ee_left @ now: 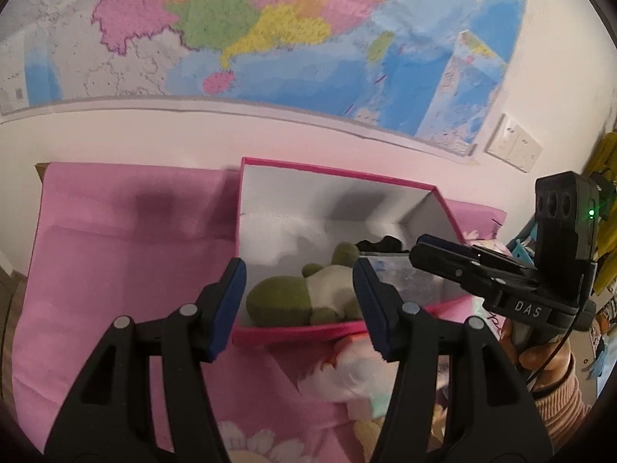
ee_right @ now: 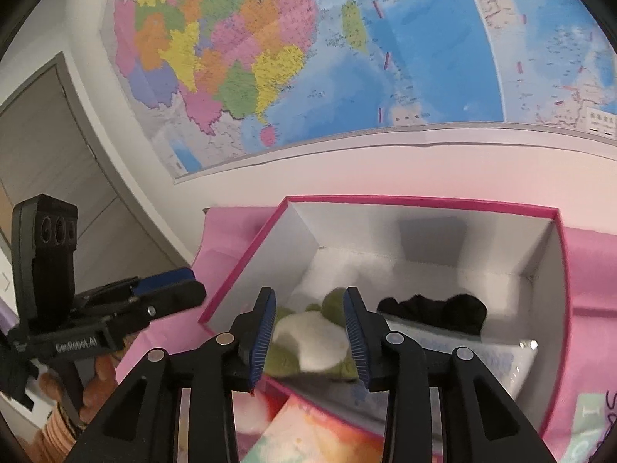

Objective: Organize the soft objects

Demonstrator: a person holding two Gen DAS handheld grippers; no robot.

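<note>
On the pink bedsheet [ee_left: 115, 270], against the white wall, stands an open pink box [ee_left: 339, 171] with white inner walls. Inside it lies a green-and-white plush toy [ee_left: 300, 297]; toward the right end of the box are a black soft item [ee_right: 432, 308] and a clear plastic packet [ee_right: 462, 355]. Just outside the near wall of the box, another white plush [ee_left: 347, 374] rests on the sheet.

Left gripper [ee_left: 299, 301]: fingers apart, nothing between the pads, held over the near left corner of the box. In the right wrist view it appears at left, beside the box, carried by a hand [ee_right: 96, 382].

Right gripper [ee_right: 308, 328]: jaws parted, no contact seen with the plush toy, which lies beyond and below the pads. In the left wrist view its tips reach over the right end of the box.

A coloured wall map [ee_right: 347, 58] hangs above; a grey door [ee_right: 58, 173] at far left; a wall socket [ee_left: 513, 142] right of the map.
</note>
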